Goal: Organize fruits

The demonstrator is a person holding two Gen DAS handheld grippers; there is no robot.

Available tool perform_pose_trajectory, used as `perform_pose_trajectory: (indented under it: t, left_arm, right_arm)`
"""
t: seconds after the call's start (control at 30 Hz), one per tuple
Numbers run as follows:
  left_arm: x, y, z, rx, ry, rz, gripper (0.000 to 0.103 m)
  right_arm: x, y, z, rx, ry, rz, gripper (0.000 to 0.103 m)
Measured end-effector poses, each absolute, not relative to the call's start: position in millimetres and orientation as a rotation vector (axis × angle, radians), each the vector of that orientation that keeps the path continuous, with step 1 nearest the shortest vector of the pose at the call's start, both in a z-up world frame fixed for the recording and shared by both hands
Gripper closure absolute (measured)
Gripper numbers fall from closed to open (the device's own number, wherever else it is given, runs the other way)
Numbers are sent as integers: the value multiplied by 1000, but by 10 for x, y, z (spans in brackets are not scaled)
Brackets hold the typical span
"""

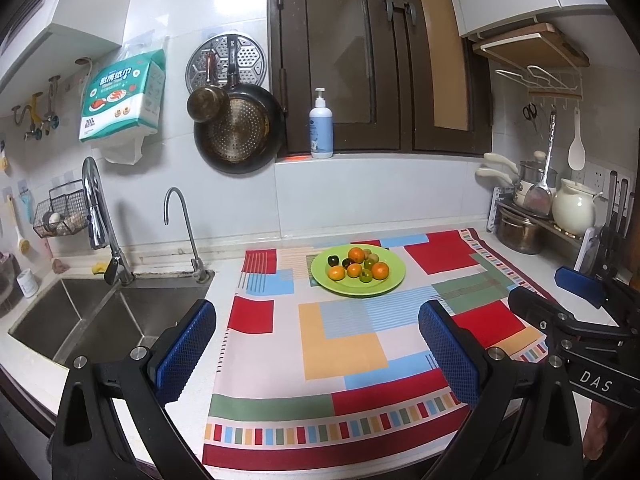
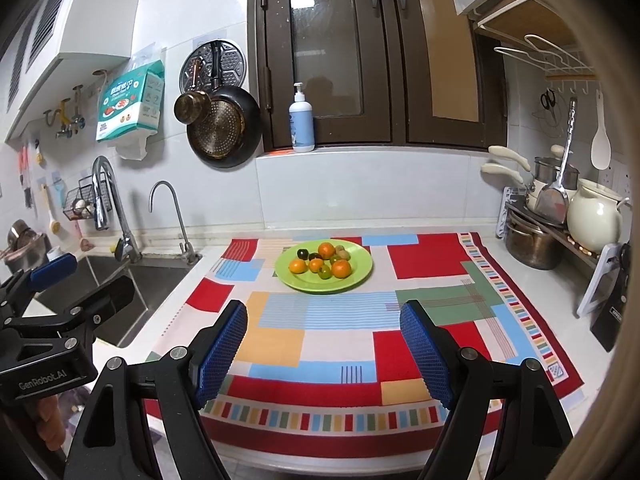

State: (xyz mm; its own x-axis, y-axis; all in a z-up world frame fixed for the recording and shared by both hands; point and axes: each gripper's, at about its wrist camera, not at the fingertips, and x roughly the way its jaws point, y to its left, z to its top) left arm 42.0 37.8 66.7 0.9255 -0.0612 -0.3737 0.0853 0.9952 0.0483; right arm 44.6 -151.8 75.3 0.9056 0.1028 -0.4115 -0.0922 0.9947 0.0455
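A: Where is your fruit?

B: On the green plate (image 1: 392, 276) at the far middle of the patterned cloth (image 1: 344, 344) on the table (image 1: 516, 256). You have four oranges (image 1: 355, 270) and several small green and dark fruits (image 1: 366, 276), bunched together and touching.

A: And your tools?

B: Your left tool (image 1: 318, 354) is spread wide over the near cloth, nothing between its blue pads (image 1: 184, 350). Your right tool (image 2: 322, 354) is spread too, also empty, well short of the plate. The sink (image 1: 80, 320) lies to your left.
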Motion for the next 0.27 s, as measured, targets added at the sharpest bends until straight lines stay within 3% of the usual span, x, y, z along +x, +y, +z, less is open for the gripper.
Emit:
perform_pose_trajectory:
  t: [0.27]
  left_arm:
    - [424,377,663,63,380,-59,0]
  right_arm:
    - [455,-1531,743,23,429,107,24]
